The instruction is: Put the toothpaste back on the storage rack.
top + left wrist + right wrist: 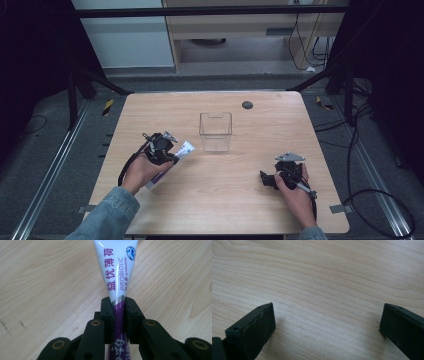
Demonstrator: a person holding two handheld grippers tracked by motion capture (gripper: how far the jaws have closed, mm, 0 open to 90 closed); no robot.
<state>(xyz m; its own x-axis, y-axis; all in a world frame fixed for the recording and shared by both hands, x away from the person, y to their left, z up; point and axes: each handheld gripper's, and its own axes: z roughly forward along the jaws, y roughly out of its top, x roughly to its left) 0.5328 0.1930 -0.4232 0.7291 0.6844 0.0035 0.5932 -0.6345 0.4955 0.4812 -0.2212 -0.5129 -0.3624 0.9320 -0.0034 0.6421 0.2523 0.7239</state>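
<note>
The left tongs (172,150) pinch a white and purple tube (176,157) across its middle; in the left gripper view the two black jaws press flat against the tube (119,277) where its white printed part meets the purple part, and the white flat end points away over the wood. In the high view the tube lies slantwise in the left half of the worktop (250,200), nearer the near edge than the far one, its white end aimed toward the middle and its purple end hidden partly under the left hand (142,170). Whether the tube rests on the wood or hangs just above it cannot be told. A clear plastic box (216,131), open at the top and empty, stands upright near the middle of the worktop, just beyond the tube's white end and apart from it, with bare wood between them. A small dark round disc (247,105) sits near the far edge, behind the box. The right tongs (265,179) rest low toward the near right corner, well apart from the tube and the box; in the right gripper view their jaws stand spread wide over bare wood (324,290), with nothing between them.
</note>
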